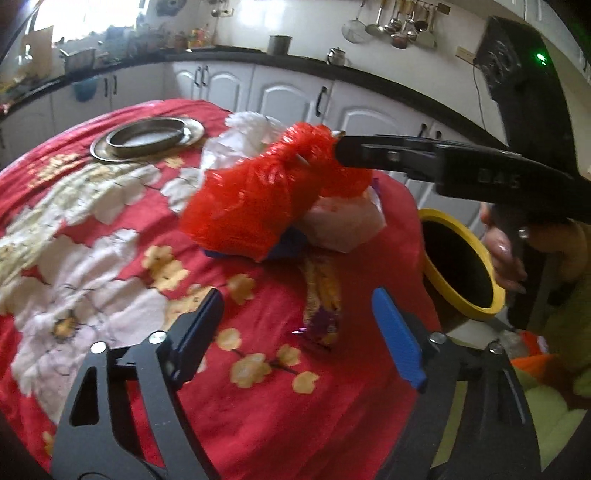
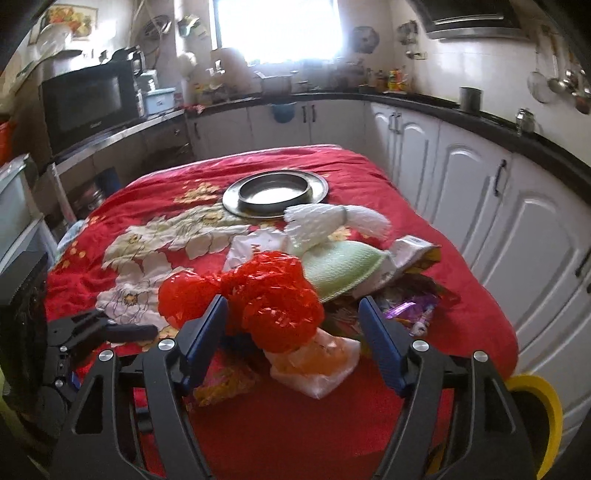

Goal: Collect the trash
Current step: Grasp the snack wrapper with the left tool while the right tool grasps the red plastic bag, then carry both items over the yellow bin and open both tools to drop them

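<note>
Left gripper (image 1: 295,325) jaws apart, nothing between them, hovering over red floral cloth (image 1: 110,229). A small purple-and-gold wrapper (image 1: 321,317) lying on the cloth right ahead between the fingertips, not touched.

Right gripper (image 2: 291,332) also jaws apart, pads not pressing anything. Red mesh bag (image 2: 273,295) sitting in the gap, bulging toward the left finger; contact there too close to call. In the left wrist view, right gripper (image 1: 341,147) tip buried in the top of the same red mesh bag (image 1: 258,199), a hand (image 1: 506,251) on its grip.

Trash pile around the red mesh: clear plastic bag (image 2: 314,362) just under and in front of it, pale green foam net (image 2: 343,269) behind, white foam net (image 2: 332,218) further back, white packet (image 2: 410,251) and shiny purple wrappers (image 2: 410,310) to the right. All on the cloth, bunched near its right side.

Beyond the pile, steel dish (image 2: 275,190) resting on a wider steel plate (image 2: 229,195), apparently empty.

Yellow-rimmed bin (image 1: 461,258) beside the table's right edge, mouth open, inside dark, contents not readable.

Room: kitchen, white cabinets (image 2: 461,177) under a dark countertop (image 2: 406,99), microwave (image 2: 88,99) at left, bright window (image 2: 277,26), ladles hanging on the wall (image 1: 399,26).
</note>
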